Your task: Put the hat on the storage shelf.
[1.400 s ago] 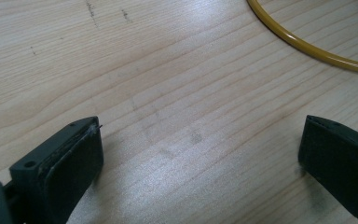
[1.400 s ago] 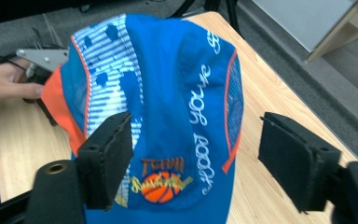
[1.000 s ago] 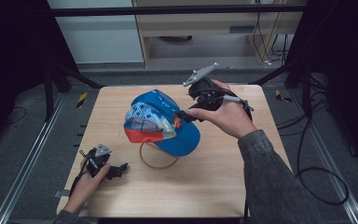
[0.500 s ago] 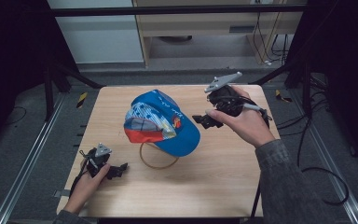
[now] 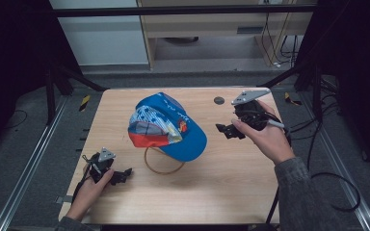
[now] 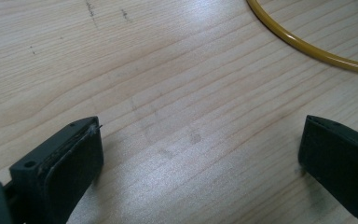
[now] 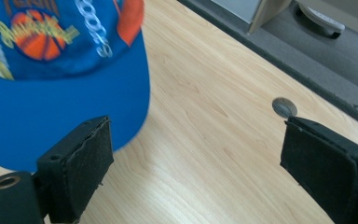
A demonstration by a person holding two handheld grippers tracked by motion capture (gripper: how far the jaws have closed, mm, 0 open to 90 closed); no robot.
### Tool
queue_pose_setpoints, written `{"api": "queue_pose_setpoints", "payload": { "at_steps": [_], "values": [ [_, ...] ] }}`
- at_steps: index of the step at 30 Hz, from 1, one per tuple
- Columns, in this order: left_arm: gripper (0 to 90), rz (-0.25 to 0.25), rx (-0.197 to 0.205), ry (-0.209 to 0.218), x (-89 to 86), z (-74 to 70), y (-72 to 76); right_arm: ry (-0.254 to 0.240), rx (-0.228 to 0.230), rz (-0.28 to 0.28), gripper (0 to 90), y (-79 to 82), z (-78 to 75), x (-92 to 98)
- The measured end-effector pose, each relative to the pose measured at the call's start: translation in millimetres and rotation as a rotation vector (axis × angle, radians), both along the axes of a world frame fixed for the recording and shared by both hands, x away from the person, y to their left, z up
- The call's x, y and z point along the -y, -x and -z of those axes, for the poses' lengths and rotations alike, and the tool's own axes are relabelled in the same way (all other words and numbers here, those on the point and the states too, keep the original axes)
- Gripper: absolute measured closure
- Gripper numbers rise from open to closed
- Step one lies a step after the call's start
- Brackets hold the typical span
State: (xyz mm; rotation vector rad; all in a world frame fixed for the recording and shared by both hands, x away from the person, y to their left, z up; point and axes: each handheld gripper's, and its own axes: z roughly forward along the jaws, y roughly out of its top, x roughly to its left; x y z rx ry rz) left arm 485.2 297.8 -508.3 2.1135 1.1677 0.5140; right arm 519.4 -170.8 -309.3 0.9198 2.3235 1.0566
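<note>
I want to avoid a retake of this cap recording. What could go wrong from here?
The cap lies partly over the yellow ring, so a nudge could drag the ring along. The right gripper is open beside the brim with nothing held; a shallow bite on the brim might slip. The left gripper rests open near the ring and could knock it if swung inward.

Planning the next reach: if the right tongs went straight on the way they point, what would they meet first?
Probably the blue cap: the open right tongs point at its brim, apart from it.
</note>
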Motion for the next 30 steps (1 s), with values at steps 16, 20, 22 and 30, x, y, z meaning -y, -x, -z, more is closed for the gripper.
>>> {"api": "queue_pose_setpoints", "payload": {
  "at_steps": [16, 20, 22, 30],
  "values": [
    [0.0, 0.0, 0.0, 0.0, 0.0, 0.0, 0.0, -0.028, -0.005, 0.097, 11.5, 12.7, 64.3, 36.0],
    [0.0, 0.0, 0.0, 0.0, 0.0, 0.0, 0.0, -0.028, -0.011, 0.104, 11.5, 16.7, 77.8, 39.2],
    [0.0, 0.0, 0.0, 0.0, 0.0, 0.0, 0.0, -0.025, -0.014, 0.105, 11.5, 18.5, 84.3, 40.5],
    [0.0, 0.0, 0.0, 0.0, 0.0, 0.0, 0.0, -0.031, -0.037, 0.135, 11.7, 24.6, 107.9, 45.8]
  ]
}}
